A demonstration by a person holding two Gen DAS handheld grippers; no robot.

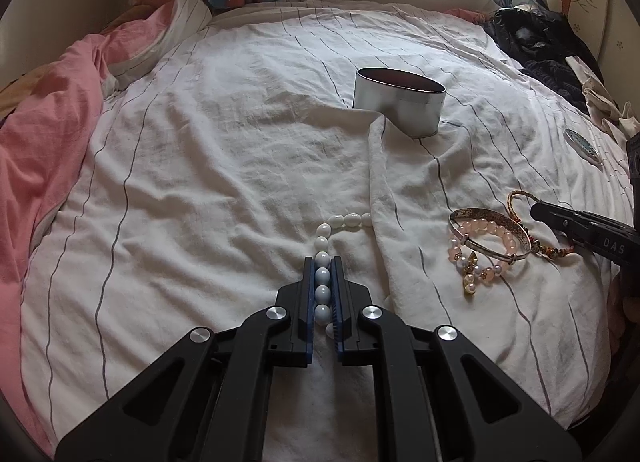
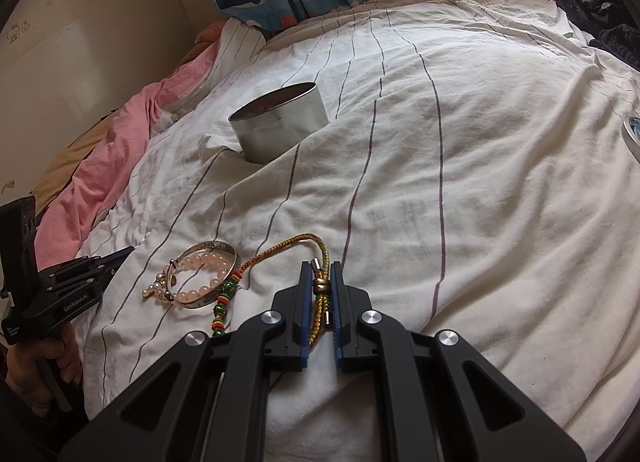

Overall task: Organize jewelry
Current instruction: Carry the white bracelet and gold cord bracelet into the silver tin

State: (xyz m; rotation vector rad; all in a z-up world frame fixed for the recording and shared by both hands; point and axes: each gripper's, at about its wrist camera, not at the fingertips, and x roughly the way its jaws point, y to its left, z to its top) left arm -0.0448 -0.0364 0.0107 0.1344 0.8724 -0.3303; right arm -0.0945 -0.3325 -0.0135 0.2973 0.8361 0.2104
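Blue-padded fingers of the left gripper (image 1: 323, 262) pinch a strand of white oval beads (image 1: 322, 277), four or five beads lined up in the narrow gap while the rest trails toward 12 and curls to 1 o'clock under a fold of the white striped bedsheet (image 1: 224, 134). The right gripper (image 2: 320, 266) closes its fingers on a braided gold-and-green cord bracelet (image 2: 298, 240), whose loop arcs out toward 11 o'clock. Just beside it at 10 o'clock lie an engraved silver bangle (image 2: 208, 252) and a pink bead bracelet (image 2: 202, 262), overlapping. An open round silver tin (image 1: 400, 102) sits farther up the bed at 1 o'clock from the left gripper, apparently the destination. Lifting each piece slowly and straight up should free the trailing ends from fabric and neighbouring bracelets before carrying them over the tin's rim.
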